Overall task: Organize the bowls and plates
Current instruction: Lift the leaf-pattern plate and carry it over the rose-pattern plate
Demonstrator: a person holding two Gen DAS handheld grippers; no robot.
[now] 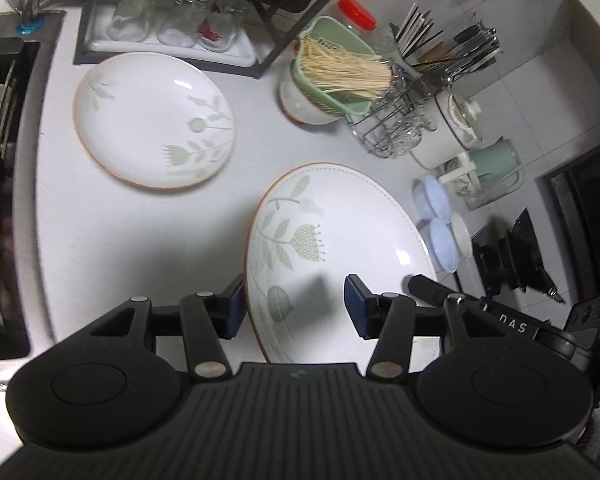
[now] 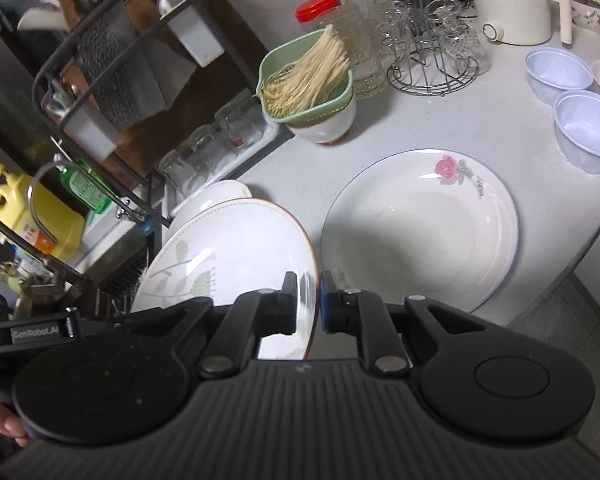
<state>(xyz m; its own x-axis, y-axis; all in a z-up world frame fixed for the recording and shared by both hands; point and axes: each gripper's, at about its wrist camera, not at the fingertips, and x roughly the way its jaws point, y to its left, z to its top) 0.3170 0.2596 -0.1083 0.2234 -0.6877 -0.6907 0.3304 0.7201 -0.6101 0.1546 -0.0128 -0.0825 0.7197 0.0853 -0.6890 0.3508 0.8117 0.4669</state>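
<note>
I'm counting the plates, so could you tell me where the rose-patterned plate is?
In the right wrist view the rose-patterned plate lies flat on the counter, right of the leaf-patterned plate.

Soft light from above makes the white counter (image 1: 140,240) bright, with small shiny spots on the plates (a grey shadow sits below them). The edges bend round, go dark, and look a bit blurry.
</note>
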